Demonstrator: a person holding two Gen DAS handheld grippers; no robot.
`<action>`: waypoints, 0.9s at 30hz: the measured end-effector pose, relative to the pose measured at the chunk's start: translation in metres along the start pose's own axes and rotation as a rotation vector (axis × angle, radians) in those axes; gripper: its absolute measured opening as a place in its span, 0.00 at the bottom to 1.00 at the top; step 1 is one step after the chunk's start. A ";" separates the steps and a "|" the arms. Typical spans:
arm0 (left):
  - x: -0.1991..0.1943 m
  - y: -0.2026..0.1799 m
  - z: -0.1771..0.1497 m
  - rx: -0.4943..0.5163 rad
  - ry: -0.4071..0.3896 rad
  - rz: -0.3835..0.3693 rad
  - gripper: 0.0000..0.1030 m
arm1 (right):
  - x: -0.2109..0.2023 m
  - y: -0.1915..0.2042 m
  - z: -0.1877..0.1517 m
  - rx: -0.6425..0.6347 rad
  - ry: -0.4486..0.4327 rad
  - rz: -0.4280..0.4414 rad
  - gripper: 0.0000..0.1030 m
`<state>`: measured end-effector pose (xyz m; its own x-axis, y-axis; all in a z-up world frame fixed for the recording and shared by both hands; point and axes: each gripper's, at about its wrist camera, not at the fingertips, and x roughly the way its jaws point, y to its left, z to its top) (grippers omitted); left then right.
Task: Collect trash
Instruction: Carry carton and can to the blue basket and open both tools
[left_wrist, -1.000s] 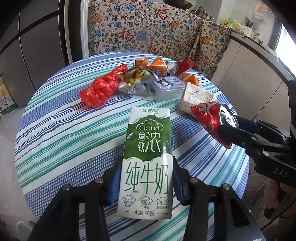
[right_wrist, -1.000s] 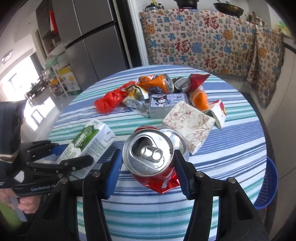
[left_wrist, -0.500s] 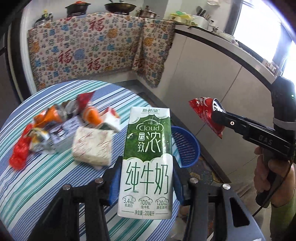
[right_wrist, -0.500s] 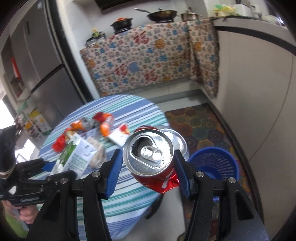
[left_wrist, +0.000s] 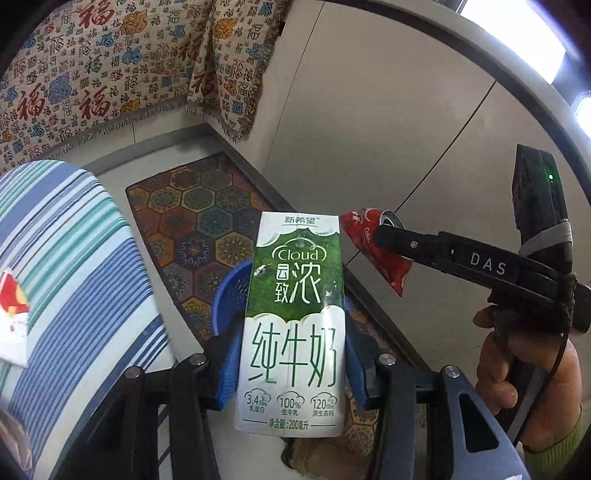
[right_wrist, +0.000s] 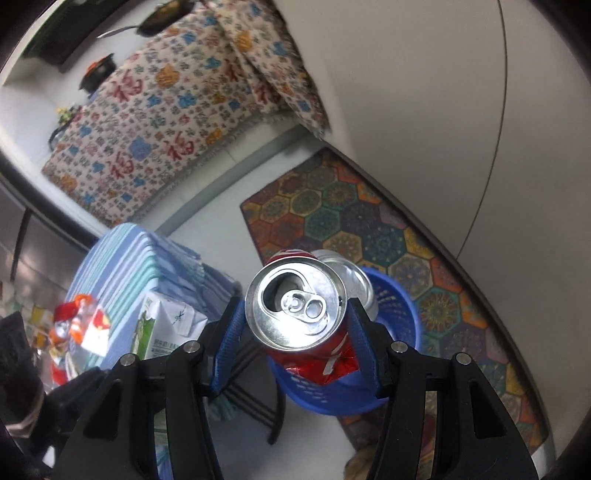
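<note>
With both loads off the worktop (left_wrist: 74, 258) and carried toward the blue basket (right_wrist: 399, 306) on the floor, my left gripper (left_wrist: 291, 373) jaws pinch the milk carton (left_wrist: 295, 317) upright while my right gripper (right_wrist: 295, 343) jaws clamp the crushed red can (right_wrist: 295, 306) above the basket, ready to drop.

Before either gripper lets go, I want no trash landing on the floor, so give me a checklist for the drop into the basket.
1. Left gripper gripping the milk carton: ok, blue pads press both sides.
2. Right gripper gripping the crushed red can: ok, pinched between both pads.
3. Blue basket below the can: ok, its rim shows directly behind the can in the right wrist view.
4. Basket below the carton: cannot tell, only part of the rim shows beside the carton.
5. Basket has room: cannot tell, its inside is mostly hidden.
6. Carton clear of the striped table: ok, it hangs past the edge.
</note>
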<state>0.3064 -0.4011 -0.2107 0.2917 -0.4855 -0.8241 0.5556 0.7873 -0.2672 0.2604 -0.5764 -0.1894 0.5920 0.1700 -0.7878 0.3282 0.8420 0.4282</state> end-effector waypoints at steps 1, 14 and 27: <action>0.013 -0.001 0.004 -0.002 0.009 0.005 0.47 | 0.008 -0.007 0.002 0.019 0.013 0.000 0.56; 0.088 -0.009 0.011 0.005 0.028 0.066 0.63 | 0.061 -0.062 0.008 0.184 0.048 0.062 0.82; -0.044 -0.021 0.010 0.004 -0.158 0.018 0.66 | -0.078 0.007 0.006 -0.056 -0.410 -0.052 0.90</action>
<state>0.2899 -0.3999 -0.1640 0.4203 -0.5258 -0.7395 0.5525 0.7948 -0.2511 0.2208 -0.5869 -0.1219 0.8233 -0.0817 -0.5617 0.3315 0.8725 0.3589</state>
